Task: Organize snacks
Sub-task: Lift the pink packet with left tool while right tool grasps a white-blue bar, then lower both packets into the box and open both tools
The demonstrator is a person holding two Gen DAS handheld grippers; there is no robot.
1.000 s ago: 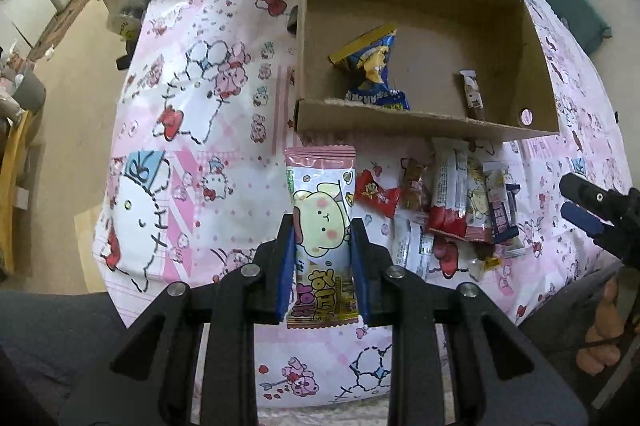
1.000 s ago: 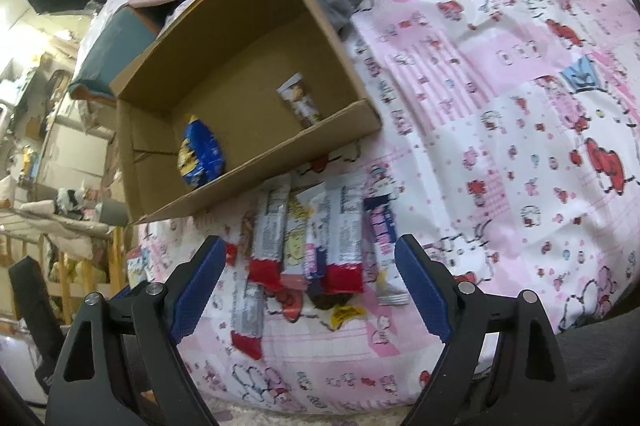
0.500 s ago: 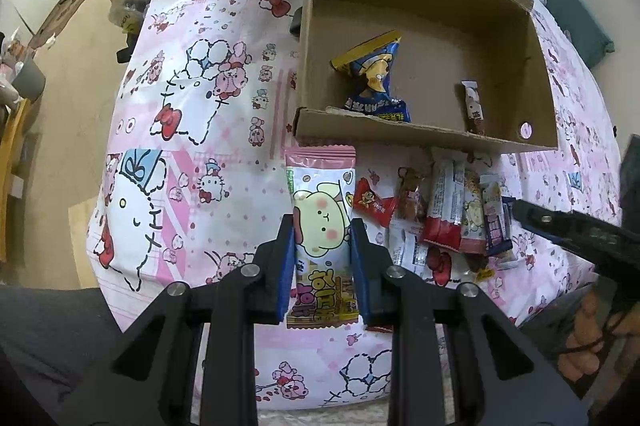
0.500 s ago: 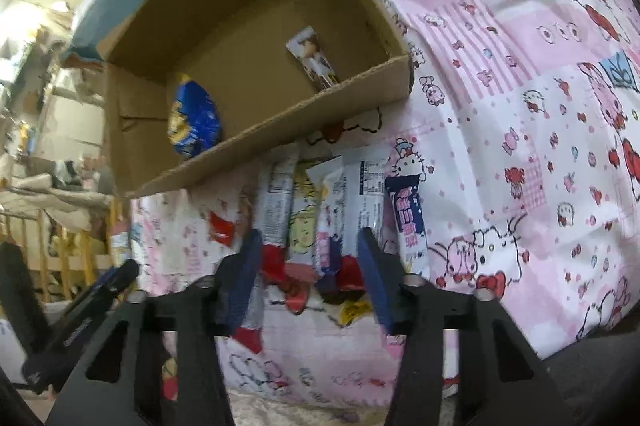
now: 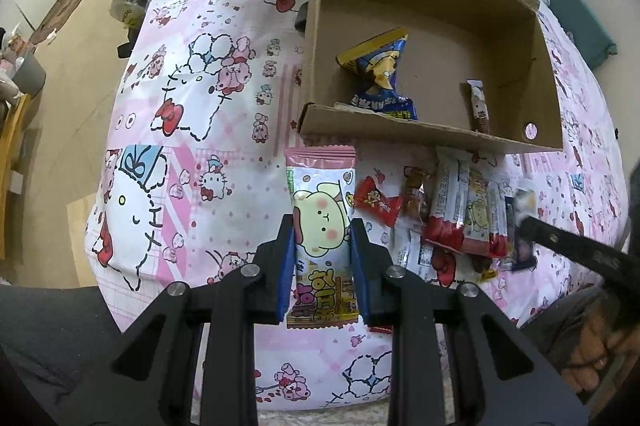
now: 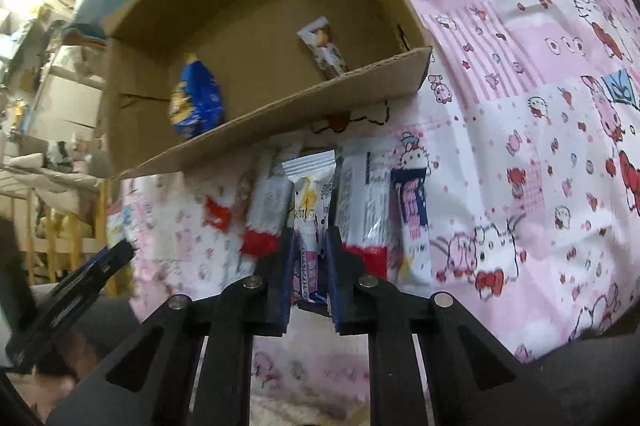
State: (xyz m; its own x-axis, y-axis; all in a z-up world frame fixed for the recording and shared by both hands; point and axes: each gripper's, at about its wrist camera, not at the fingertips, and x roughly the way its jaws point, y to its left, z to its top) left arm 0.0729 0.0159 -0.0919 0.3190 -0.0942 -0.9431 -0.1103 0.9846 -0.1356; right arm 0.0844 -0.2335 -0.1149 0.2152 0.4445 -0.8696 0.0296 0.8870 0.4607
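Left gripper (image 5: pixel 322 258) is clamped on the pink puppy packet (image 5: pixel 322 226), right gripper (image 6: pixel 308 266) squeezed shut on a slim white stick pack (image 6: pixel 310 201) from the row, both lifted so they can go into the cardboard box (image 5: pixel 400 133) just beyond

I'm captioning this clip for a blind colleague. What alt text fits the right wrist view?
The right gripper is shut on a slim white snack packet in a row of packets on a pink cartoon-print bedspread. Behind it, an open cardboard box holds a blue snack bag and a small bar.
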